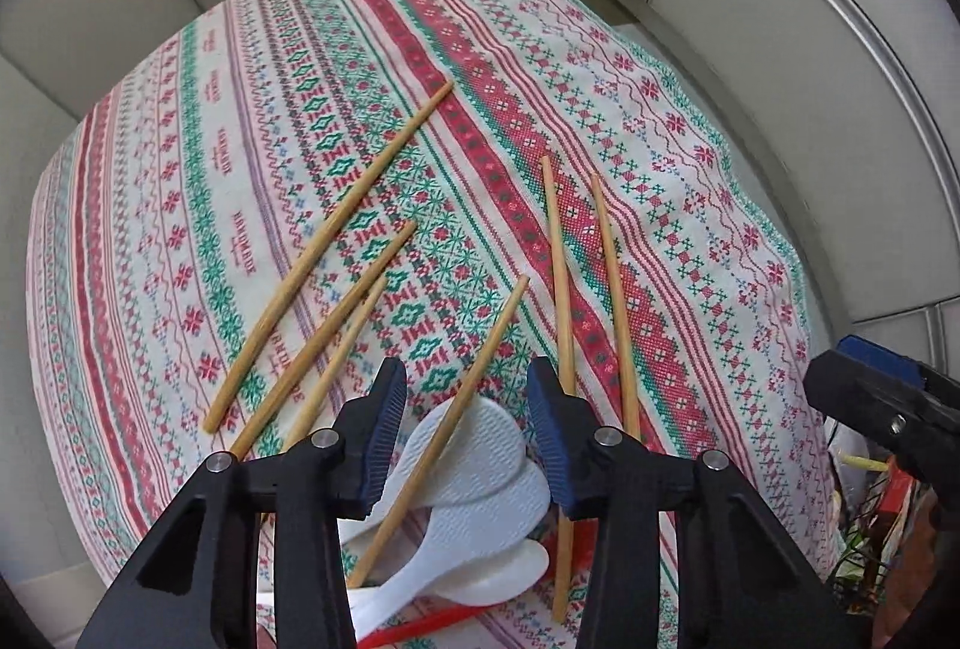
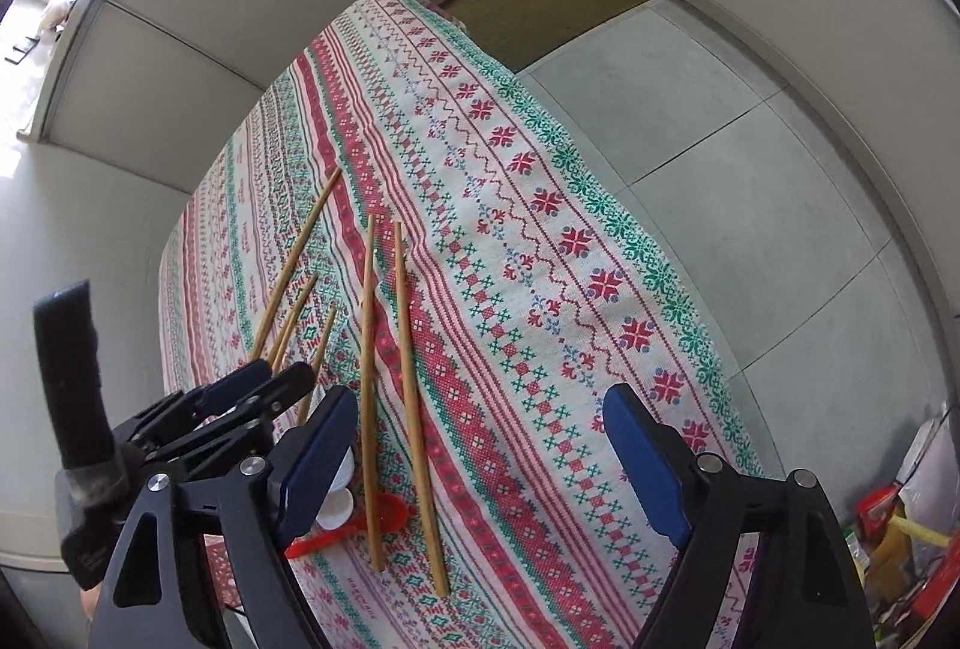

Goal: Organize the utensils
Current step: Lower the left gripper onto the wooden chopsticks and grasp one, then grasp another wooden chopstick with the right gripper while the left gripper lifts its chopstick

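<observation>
Several wooden chopsticks lie on a patterned tablecloth point(image 1: 180, 205). My left gripper point(image 1: 465, 391) is open above a pile of white rice paddles point(image 1: 480, 469); one chopstick point(image 1: 444, 421) lies across the paddles between its fingers. Three chopsticks point(image 1: 336, 241) lie to the left and a pair point(image 1: 591, 301) to the right. A red spoon point(image 1: 432, 619) lies under the paddles. My right gripper point(image 2: 474, 409) is open and empty, above the cloth just right of the pair of chopsticks point(image 2: 390, 379). The red spoon point(image 2: 384, 520) and the left gripper point(image 2: 240, 397) show at its left.
The table stands in a corner of pale panel walls point(image 1: 72, 12). A grey tiled floor point(image 2: 720, 120) lies beyond the table's right edge. A cluttered basket of packages point(image 2: 900, 541) sits low at the right.
</observation>
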The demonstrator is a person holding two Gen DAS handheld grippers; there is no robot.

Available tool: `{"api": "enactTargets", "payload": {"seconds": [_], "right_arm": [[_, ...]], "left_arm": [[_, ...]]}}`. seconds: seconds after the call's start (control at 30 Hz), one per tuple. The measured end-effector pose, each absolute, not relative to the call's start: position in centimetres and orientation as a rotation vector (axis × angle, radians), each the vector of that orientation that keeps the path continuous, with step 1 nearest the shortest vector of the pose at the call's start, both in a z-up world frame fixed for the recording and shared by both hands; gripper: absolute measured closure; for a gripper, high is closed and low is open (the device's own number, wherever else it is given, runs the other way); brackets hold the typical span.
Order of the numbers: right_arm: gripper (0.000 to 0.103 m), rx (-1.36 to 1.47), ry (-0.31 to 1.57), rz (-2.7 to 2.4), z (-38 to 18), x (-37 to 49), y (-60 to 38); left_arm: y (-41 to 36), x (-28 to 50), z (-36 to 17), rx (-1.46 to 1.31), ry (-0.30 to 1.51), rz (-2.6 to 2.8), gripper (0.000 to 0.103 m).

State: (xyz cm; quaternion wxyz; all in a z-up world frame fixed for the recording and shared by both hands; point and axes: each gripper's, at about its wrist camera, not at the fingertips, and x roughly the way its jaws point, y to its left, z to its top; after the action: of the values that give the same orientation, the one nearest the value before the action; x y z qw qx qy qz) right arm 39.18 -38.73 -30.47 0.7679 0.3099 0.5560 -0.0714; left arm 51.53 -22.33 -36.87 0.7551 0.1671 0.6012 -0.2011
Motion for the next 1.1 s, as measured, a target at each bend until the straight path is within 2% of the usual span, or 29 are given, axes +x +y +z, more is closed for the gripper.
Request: {"api": "enactTargets", "payload": {"seconds": [0.07,0.13,0.23,0.3,0.5,0.8,0.87,0.97,1.03,1.1], "right_arm": [[0.018,0.666,1.208,-0.154,-30.6,39.4,-38.6],[0.019,0.673,1.21,-0.149,-30.7,39.7,-38.4],[0.019,0.666,1.208,-0.14,-30.7,40.1,-37.9],[0.02,0.658,1.212,-0.135,-30.7,40.2,-37.6],[0.02,0.652,1.214,-0.144,-30.9,40.2,-37.7],[0.022,0.607,1.189,-0.125,-30.5,40.7,-37.2],[0.025,0.597,1.182,-0.116,-30.6,41.1,-37.0],[0.037,0.599,1.184,-0.079,-31.0,41.8,-36.3],[0.049,0.588,1.182,-0.041,-31.3,42.4,-35.5],[0.055,0.542,1.175,-0.016,-31.4,43.0,-34.5]], "left_arm": [[-22.8,51.9,-37.5,0.411,1.312,-0.421,0.059],[-23.0,52.2,-38.1,0.436,1.322,-0.412,0.064],[-23.2,52.3,-39.1,0.472,1.358,-0.413,0.076],[-23.2,52.3,-39.7,0.512,1.366,-0.404,0.091],[-22.8,52.1,-39.1,0.531,1.336,-0.386,0.095],[-16.5,48.8,-30.0,0.338,1.107,-0.34,0.097],[-15.6,48.1,-28.9,0.303,1.075,-0.326,0.097],[-13.5,46.4,-26.9,0.242,1.014,-0.301,0.098],[-12.2,45.2,-25.8,0.205,0.977,-0.281,0.098],[-11.2,44.3,-24.3,0.173,0.939,-0.267,0.098]]}}
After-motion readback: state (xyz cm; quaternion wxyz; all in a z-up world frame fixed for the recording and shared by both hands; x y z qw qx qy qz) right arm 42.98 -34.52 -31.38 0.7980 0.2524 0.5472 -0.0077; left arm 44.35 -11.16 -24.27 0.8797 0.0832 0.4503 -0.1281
